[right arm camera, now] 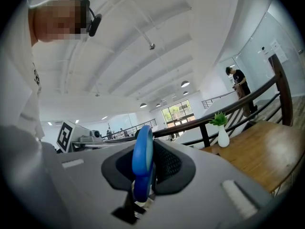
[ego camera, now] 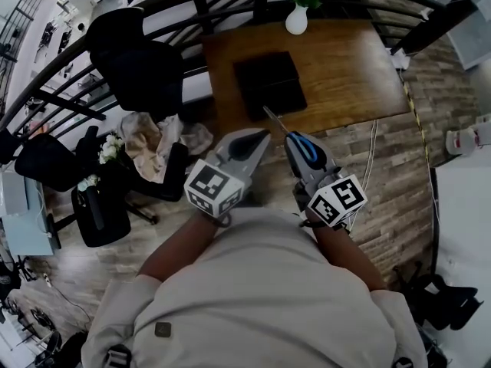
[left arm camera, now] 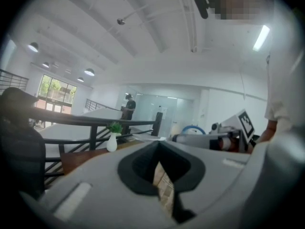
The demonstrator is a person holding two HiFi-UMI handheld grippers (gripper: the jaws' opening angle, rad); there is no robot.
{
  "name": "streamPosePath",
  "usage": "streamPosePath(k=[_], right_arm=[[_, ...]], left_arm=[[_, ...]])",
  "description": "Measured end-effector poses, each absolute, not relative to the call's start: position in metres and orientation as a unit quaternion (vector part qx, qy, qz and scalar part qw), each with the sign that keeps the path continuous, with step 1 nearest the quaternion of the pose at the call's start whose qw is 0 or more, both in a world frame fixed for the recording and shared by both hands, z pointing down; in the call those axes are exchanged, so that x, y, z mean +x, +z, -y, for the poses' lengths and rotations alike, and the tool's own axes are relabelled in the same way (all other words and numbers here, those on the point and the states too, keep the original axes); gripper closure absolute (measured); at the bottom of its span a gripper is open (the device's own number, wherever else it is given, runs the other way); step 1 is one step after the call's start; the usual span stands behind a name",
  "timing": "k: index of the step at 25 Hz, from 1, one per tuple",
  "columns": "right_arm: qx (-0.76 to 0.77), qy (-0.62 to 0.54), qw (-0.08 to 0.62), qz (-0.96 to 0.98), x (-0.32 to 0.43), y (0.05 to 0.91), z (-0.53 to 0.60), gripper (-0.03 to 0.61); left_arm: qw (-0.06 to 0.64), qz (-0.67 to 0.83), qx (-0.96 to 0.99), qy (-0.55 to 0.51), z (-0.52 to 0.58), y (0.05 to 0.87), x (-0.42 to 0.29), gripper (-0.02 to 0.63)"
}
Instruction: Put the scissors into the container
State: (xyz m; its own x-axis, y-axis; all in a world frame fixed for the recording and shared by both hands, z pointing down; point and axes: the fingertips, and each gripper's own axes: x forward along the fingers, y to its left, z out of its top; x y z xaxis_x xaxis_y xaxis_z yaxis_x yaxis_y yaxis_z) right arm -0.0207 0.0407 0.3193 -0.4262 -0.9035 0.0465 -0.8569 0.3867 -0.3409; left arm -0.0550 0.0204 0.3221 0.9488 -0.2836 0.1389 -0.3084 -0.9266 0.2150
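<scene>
From the head view, the right gripper (ego camera: 295, 140) squeezes the scissors (ego camera: 304, 147) by the blue handle. The blades point at the black container (ego camera: 268, 83) on the table (ego camera: 345, 67), but are not there yet.

In the left gripper view, the left gripper (left arm camera: 161, 175) is closed on nothing.

In the right gripper view, the blue handle sits tight between the jaws. The best way is probably to hold tight, get right over the container, then let go.

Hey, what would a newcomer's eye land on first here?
Blue-handled scissors are clamped in the right gripper, blades pointing toward the black container on the wooden table ahead. A white vase stands at the table's far edge.
</scene>
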Motion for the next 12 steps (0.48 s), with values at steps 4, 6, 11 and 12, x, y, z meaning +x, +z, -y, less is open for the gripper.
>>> streamPosePath(k=[4, 6, 11, 12], right_arm=[[-0.533, -0.152, 0.073, -0.829, -0.033, 0.315, -0.015, 0.526], [-0.536, -0.15, 0.075, -0.828, -0.04, 0.315, -0.004, 0.526], [-0.524, -0.15, 0.074, -0.835, -0.06, 0.314, 0.019, 0.526], [-0.521, -0.149, 0.074, -0.837, -0.062, 0.313, 0.022, 0.526]], left_arm=[[0.114, 0.146, 0.981, 0.048, 0.004, 0.319, -0.068, 0.611], [0.111, 0.144, 0.982, 0.046, 0.014, 0.319, -0.076, 0.611], [0.113, 0.155, 0.981, 0.042, 0.039, 0.318, -0.096, 0.611], [0.112, 0.157, 0.98, 0.043, 0.041, 0.318, -0.098, 0.611]])
